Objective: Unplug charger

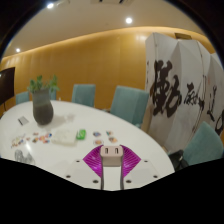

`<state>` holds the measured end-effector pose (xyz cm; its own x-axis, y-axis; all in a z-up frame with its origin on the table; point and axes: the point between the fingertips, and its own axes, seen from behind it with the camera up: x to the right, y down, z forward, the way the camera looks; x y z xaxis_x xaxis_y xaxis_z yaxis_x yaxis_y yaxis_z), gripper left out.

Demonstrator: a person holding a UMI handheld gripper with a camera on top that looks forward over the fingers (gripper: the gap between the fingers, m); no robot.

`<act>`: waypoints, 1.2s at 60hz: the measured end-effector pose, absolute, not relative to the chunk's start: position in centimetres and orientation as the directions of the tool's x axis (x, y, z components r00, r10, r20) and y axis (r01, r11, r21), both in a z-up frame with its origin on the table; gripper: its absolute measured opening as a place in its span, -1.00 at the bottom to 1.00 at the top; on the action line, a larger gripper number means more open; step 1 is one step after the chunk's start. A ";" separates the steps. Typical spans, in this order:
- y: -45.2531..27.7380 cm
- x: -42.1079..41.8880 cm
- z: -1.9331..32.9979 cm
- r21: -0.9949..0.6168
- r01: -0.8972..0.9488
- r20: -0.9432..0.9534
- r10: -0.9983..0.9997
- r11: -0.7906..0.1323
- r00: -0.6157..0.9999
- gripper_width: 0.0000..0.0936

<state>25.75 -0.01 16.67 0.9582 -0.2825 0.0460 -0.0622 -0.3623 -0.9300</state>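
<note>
A white charger (111, 153) with two small slots on its face sits between my gripper's (111, 160) magenta pads (94, 160), held above the white round table (60, 150). Both pads press against its sides, so the gripper is shut on it. Its body runs down between the fingers and out of sight below. No socket or power strip shows near it.
A dark vase with green plant (42, 103) stands on the table's far left. Small items (70, 135) lie scattered on the tabletop. Teal chairs (127, 103) ring the table. A white banner with black calligraphy (180, 90) stands to the right.
</note>
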 end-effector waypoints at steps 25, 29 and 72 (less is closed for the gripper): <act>-6.1 27.9 2.2 -0.767 -0.143 0.063 -0.294 -0.626 0.954 0.87; -7.1 27.4 4.3 -0.779 -0.134 0.069 -0.296 -0.612 0.953 0.84; -34.2 13.3 20.5 -0.821 -0.066 0.126 -0.293 -0.566 0.948 0.86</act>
<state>13.31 -34.22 20.52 0.9479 -0.2926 0.1260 -0.0657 -0.5664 -0.8215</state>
